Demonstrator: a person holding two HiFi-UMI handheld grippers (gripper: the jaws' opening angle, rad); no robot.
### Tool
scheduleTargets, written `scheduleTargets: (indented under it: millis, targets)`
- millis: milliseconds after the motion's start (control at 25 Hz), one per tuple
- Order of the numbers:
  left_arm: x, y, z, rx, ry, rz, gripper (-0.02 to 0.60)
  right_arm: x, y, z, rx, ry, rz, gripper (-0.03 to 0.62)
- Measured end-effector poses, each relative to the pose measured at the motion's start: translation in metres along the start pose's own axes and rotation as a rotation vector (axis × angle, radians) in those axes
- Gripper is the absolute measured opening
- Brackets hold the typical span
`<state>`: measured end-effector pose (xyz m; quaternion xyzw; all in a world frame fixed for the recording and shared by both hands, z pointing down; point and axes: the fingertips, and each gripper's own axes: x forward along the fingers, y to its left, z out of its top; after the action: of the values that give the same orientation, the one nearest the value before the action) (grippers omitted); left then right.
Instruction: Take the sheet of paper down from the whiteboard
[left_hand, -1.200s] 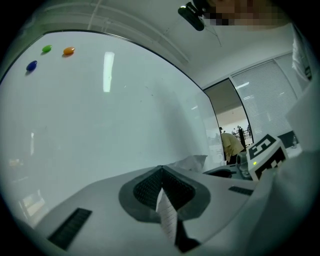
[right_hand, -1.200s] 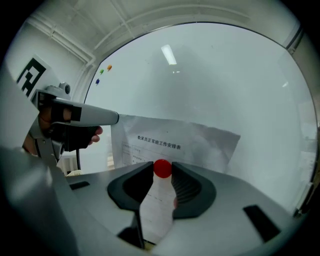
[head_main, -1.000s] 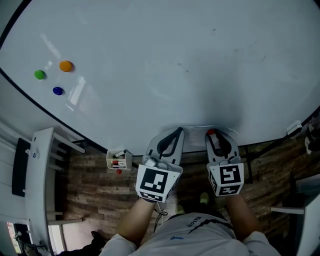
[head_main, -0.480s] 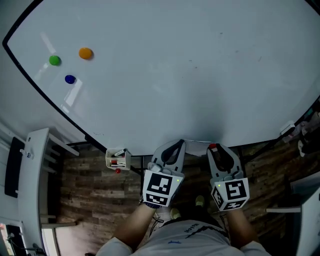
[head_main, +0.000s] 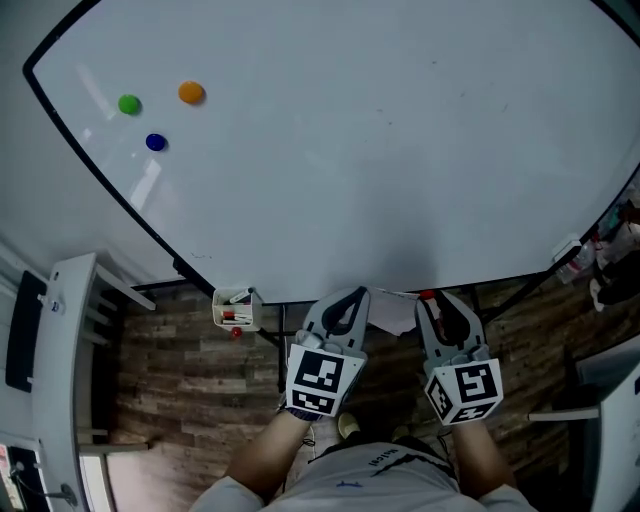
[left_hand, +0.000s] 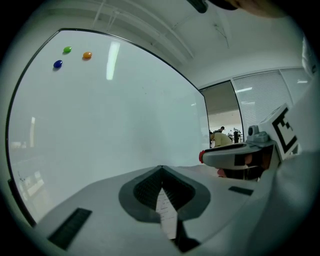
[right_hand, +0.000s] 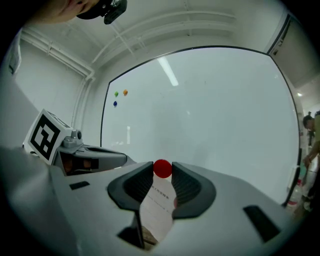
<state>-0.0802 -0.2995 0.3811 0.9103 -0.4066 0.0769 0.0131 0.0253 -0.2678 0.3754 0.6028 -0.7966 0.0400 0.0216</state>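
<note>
The sheet of paper (head_main: 396, 310) hangs off the whiteboard (head_main: 350, 130), just below its bottom edge, stretched between my two grippers. My left gripper (head_main: 344, 298) is shut on the sheet's left edge, which shows as a thin white strip (left_hand: 166, 216) between its closed jaws. On the right, a round red magnet (right_hand: 162, 168) sits clamped at the tips of my right gripper (head_main: 441, 299), and the paper (right_hand: 157, 210) runs back under it between the jaws. Both grippers point at the board, side by side.
Green (head_main: 129, 103), orange (head_main: 191, 92) and blue (head_main: 155, 142) magnets sit at the board's upper left. A small marker box (head_main: 236, 308) hangs at its lower frame. A white bench (head_main: 70, 350) stands left, clutter (head_main: 608, 262) at the right, wooden floor below.
Both grippers have drawn back from the board's lower edge, taking the paper and red magnet along. More of the sheet now shows between them, below the frame.
</note>
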Motion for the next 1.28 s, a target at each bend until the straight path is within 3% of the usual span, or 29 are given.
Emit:
scheduleTargets:
  millis: [680, 1280]
  targets:
    - [-0.029, -0.078, -0.001, -0.042, 0.009, 0.132, 0.014, -0.072, -0.035, 0.013, -0.005, -0.044, 0.122, 0.123]
    - [-0.029, -0.110, 0.005, -0.046, 0.003, 0.126, 0.014, -0.090, -0.049, 0.016, -0.024, -0.050, 0.137, 0.120]
